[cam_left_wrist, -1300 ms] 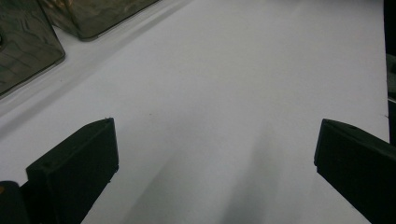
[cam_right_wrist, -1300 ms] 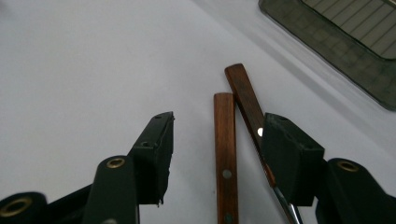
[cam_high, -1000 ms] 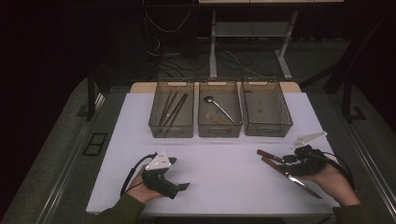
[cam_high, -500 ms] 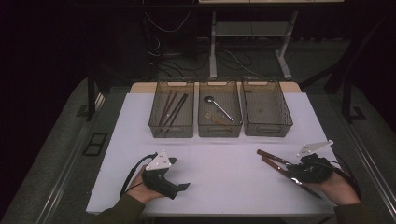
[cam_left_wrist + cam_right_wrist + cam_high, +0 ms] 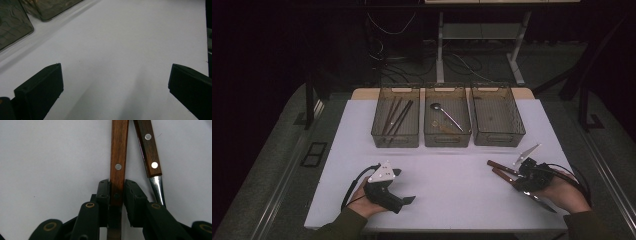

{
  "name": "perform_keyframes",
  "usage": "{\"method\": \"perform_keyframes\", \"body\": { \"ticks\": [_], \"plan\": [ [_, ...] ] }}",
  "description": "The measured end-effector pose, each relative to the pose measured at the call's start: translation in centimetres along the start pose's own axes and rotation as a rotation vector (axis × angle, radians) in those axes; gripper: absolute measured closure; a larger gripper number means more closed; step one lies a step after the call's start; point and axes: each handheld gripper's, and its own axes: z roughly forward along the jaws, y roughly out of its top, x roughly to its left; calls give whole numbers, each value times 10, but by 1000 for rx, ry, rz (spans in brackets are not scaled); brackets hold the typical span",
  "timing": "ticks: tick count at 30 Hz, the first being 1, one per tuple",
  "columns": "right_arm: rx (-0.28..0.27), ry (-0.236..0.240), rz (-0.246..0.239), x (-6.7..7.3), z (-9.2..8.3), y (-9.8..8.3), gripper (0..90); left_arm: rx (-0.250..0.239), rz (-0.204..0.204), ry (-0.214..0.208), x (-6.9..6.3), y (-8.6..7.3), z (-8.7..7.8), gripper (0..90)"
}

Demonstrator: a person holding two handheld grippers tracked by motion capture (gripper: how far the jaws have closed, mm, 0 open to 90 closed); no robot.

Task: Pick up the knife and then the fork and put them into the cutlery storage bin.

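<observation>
Clamped narrow, the right gripper [image 5: 117, 191] has just been closing, and its pads now press the wooden handle of a knife [image 5: 118, 162] lying on the white table [image 5: 452, 185]. From above, that gripper [image 5: 526, 181] sits low in the person's right hand [image 5: 564, 192], in front of the rightmost bin [image 5: 497, 116]. Its own camera shows rivets and a second, darker-handled knife [image 5: 148, 150] just beside the held one. Near the leftmost bin [image 5: 395, 118], the left gripper [image 5: 384, 187] rests on the table, its jaws standing wide over bare white surface.
</observation>
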Motion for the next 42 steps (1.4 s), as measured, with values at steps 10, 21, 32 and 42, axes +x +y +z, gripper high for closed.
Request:
{"method": "perform_keyframes", "body": {
  "ticks": [10, 21, 32, 42],
  "plan": [
    [81, -15, 3, 2, 2, 11, 773, -1, 1, 1, 0, 0, 0, 0],
    [16, 20, 27, -1, -2, 9, 775, -4, 3, 2, 0, 0, -1, 0],
    [-118, 67, 62, -8, -19, 7, 776, -6, 2, 1, 0, 0, -1, 0],
    [-295, 87, 102, -17, -46, 15, 775, -7, -1, 4, 0, 0, -1, 0]
  ]
}}
